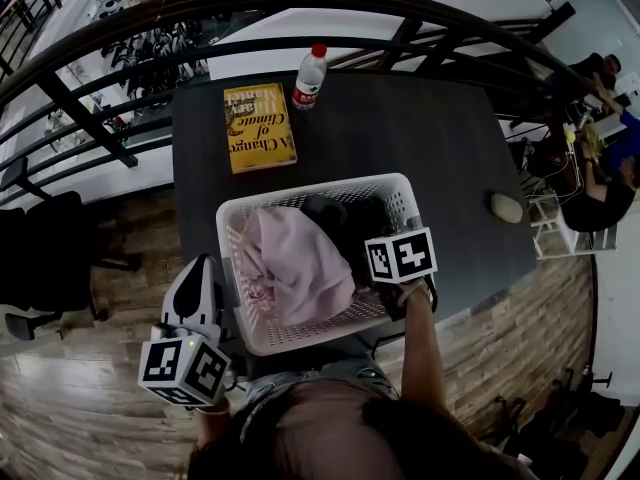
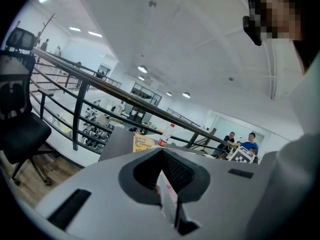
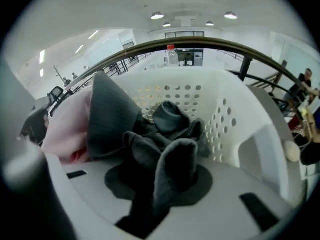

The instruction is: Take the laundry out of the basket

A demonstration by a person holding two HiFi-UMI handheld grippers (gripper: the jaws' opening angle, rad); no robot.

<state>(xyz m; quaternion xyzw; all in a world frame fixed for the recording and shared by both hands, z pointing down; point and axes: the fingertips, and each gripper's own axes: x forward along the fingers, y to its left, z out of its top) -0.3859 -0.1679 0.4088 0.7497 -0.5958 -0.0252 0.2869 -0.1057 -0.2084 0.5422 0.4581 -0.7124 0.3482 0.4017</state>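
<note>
As it seems to have no work yet, the left hand-held gripper (image 1: pixel 203 268) waits with jaws together just left of the basket (image 1: pixel 300 193), at the near table (image 1: pixel 420 138) edge. The right hand-held gripper (image 3: pixel 165 184) is clamped on a dark cloth (image 3: pixel 175 164) inside the basket's right side, pointing steeply down, probably to lift it out. A pink garment (image 1: pixel 290 268) lies beside it, not yet taken. Farther, a book (image 1: pixel 258 126) and bottle (image 1: pixel 310 76) leave free table for laundry.

L tool (image 2: pixel 164 159) jaws together, bottle (image 2: pixel 167 134) & book (image 2: pixel 144 144) ahead.
</note>
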